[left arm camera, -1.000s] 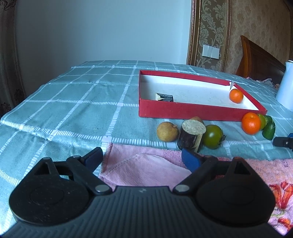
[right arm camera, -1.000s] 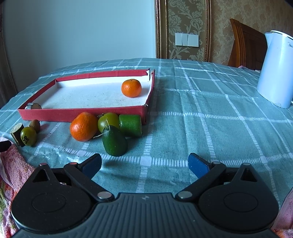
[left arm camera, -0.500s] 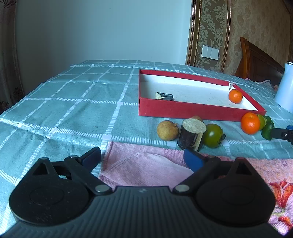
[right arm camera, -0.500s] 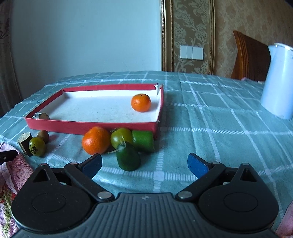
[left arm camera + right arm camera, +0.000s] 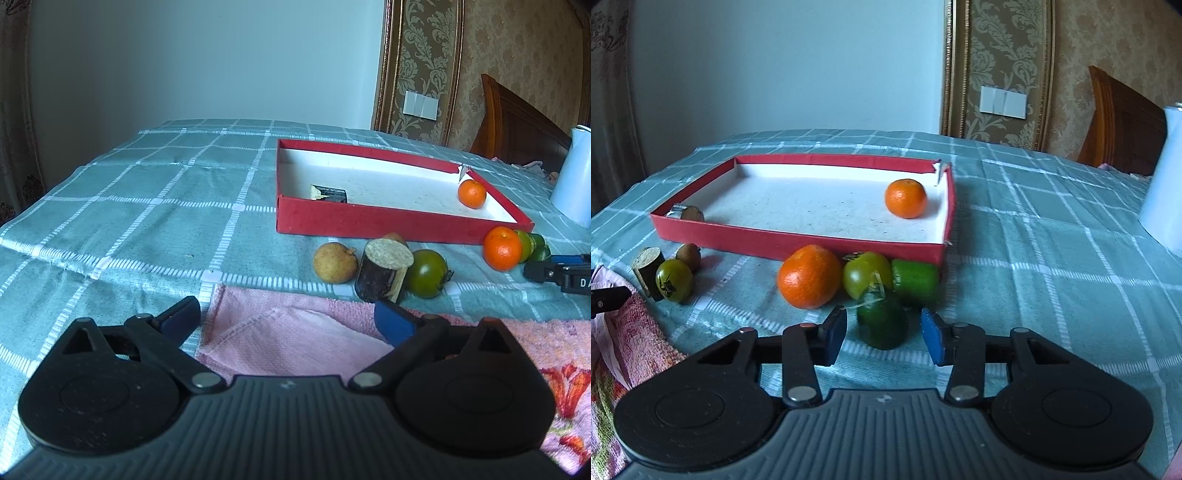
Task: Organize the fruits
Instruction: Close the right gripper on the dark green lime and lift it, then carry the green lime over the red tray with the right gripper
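Mandarin [image 5: 905, 198] in tray [image 5: 798, 242]; fruits before it

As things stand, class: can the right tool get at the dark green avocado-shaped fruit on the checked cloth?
Probably yes: the dark green avocado-shaped fruit already sits between the closing right tool, pads not yet touching, nothing in the way.

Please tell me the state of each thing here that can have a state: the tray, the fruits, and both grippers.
Red tray: open, nearly empty.
Small orange: inside tray.
Big orange: on cloth, outside tray.
Dark green fruit: on cloth, between right fingers, not gripped.
Right gripper: closing.
Left gripper: opening, holds nothing.
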Tool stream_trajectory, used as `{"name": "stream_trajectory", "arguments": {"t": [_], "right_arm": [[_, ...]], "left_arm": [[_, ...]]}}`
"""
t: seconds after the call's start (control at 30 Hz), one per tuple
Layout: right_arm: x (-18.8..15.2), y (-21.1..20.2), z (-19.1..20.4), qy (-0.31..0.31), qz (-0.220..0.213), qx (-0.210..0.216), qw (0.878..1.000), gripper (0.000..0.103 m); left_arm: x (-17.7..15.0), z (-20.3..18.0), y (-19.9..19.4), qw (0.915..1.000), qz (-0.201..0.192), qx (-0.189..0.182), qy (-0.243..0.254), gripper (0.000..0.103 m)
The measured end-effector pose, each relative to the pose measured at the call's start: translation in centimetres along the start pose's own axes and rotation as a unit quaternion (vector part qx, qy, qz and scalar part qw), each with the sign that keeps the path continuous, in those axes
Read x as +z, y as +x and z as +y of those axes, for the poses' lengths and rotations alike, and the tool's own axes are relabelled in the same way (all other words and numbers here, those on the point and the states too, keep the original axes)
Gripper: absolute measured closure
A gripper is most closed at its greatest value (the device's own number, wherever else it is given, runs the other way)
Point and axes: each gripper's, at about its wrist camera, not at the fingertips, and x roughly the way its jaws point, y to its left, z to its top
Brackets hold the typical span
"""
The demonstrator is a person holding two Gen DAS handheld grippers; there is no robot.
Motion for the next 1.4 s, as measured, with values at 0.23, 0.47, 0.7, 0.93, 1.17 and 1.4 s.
{"name": "stream_trajectory", "arguments": {"t": [0.23, 0.47, 0.7, 0.93, 1.17, 1.4], "right_arm": [[0.1, 0.6, 0.8, -0.015, 0.001, -0.015, 1.0, 0.07], [-0.1, 0.4, 0.8, -0.012, -0.006, -0.022, 1.0, 0.073], [-0.1, 0.1, 0.8, -0.007, -0.007, -0.019, 1.0, 0.074], [1.0, -1.7, 0.8, -0.008, -0.036, -0.01, 0.999, 0.075], [4.3, -1.6, 0.4, -0.018, -0.068, -0.022, 0.997, 0.078], [4.3, -2.4, -0.4, -0.003, -0.07, -0.019, 0.997, 0.078]], "left_arm": [[0.1, 0.2, 0.1, 1.0, 0.001, -0.009, -0.004, 0.0], [0.1, 0.3, 0.1, 0.9999, 0.001, -0.01, -0.004, 0.0], [0.1, 0.3, 0.0, 0.9999, 0.0, -0.01, -0.004, 0.0], [0.0, 0.3, 0.0, 0.9999, 0.0, -0.01, -0.003, 0.0], [0.0, 0.3, 0.0, 0.9999, -0.001, -0.012, -0.005, 0.0], [0.0, 0.3, -0.1, 0.9999, -0.003, -0.013, -0.007, 0.0]]}}
